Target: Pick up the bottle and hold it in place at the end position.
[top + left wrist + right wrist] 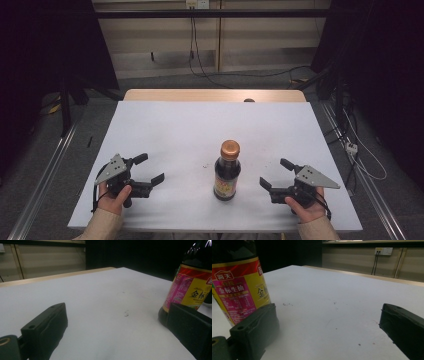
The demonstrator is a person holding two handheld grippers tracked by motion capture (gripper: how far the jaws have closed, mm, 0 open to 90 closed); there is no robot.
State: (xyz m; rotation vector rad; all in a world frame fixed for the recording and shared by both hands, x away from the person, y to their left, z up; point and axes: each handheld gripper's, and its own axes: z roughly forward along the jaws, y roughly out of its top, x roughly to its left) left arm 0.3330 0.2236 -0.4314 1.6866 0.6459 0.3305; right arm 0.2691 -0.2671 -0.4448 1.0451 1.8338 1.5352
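Tongs on both sides are spread wide and hold nothing: the left tongs point(151, 168) rest low over the table point(175, 125) at about eight o'clock from its middle, the right tongs point(275, 172) at about four o'clock, each gripped by a hand point(116, 197) coming in from the near edge. Between them, toward six o'clock of the table's middle, stands the sauce bottle point(227, 171), upright, dark glass with a copper-coloured cap point(230, 148) and a red, pink and yellow label. It is apart from both tongs, somewhat nearer the right pair. In the left gripper view the bottle point(190, 287) sits just behind the right-hand jaw; in the right gripper view it point(238, 285) stands behind the left-hand jaw, so neither pair has it framed between its jaws. The likely trouble from here is a topple: the bottle is tall and narrow-footed, and a jaw swung in from the side at shoulder height, or one pair arriving before the other, could knock it over. Smooth glass and a glossy label may also slip in a pinch placed too high.
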